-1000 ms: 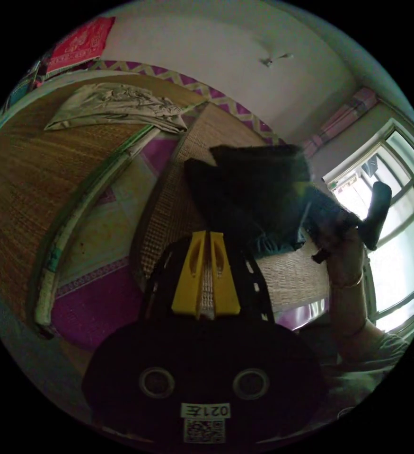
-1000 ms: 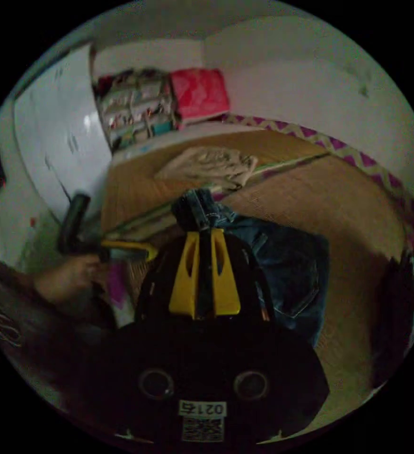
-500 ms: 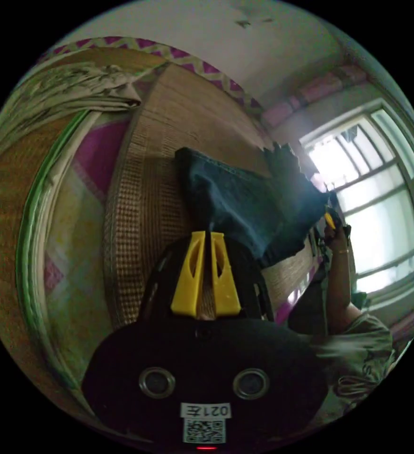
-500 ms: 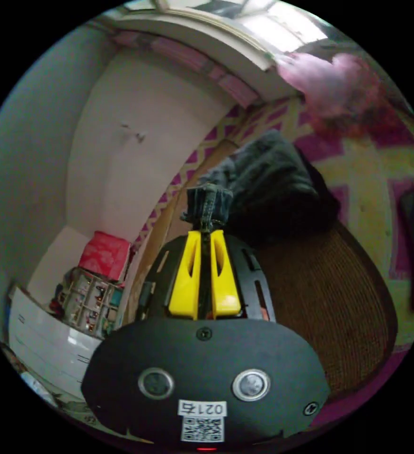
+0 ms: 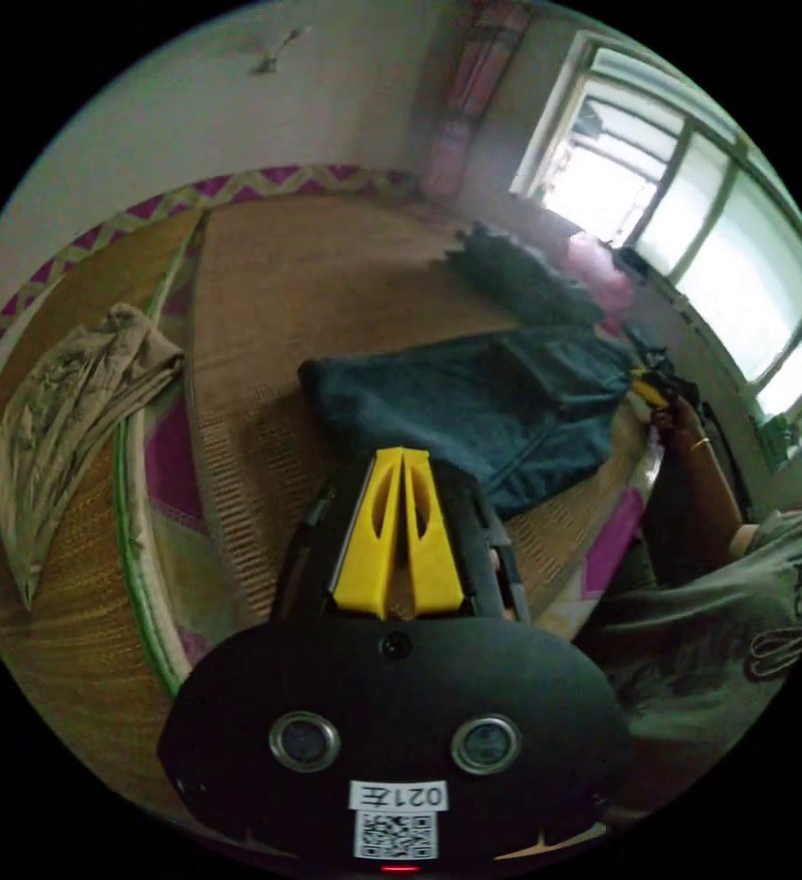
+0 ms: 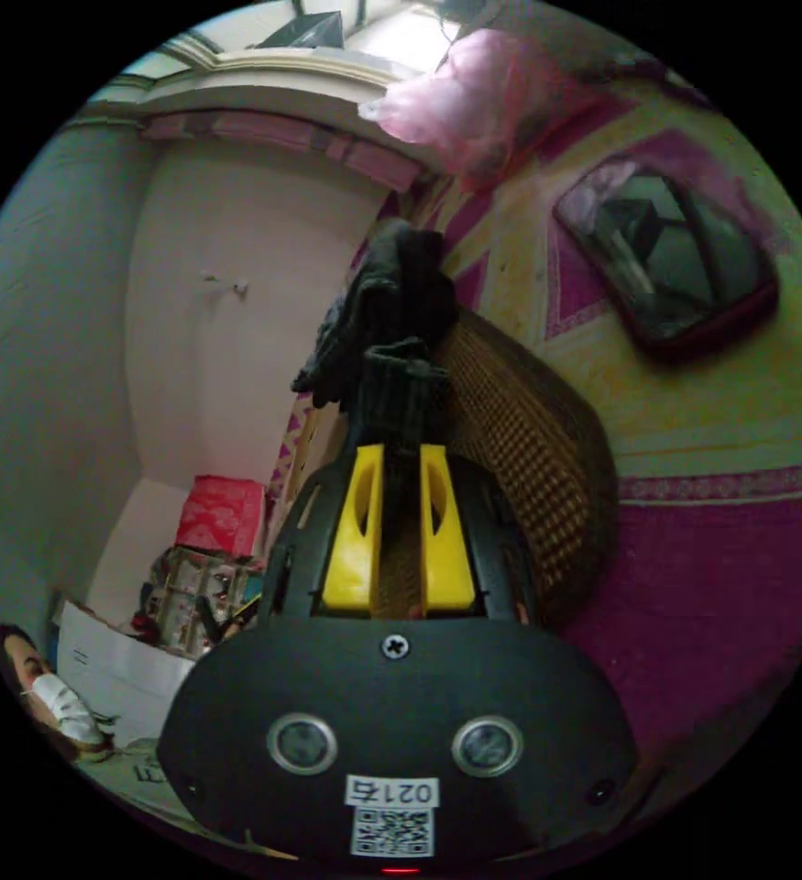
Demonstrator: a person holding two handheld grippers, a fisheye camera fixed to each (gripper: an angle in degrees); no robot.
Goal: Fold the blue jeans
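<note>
Lying flat on the woven mat (image 5: 327, 275), the jeans (image 5: 474, 403) spread just beyond the left gripper (image 5: 402, 454), whose yellow jaws are closed tip to tip on nothing, clear of the denim's near edge. At the far end of the jeans the right gripper (image 5: 650, 390) shows small in a hand (image 5: 680, 423), forearm bent back to the person's sleeve. In the right gripper view, the right gripper (image 6: 399, 451) has its jaws slightly apart with dark denim (image 6: 399, 390) bunched between them; whether both jaws press it is hard to tell. A crumpled beige cloth (image 5: 61, 412) lies well apart.
</note>
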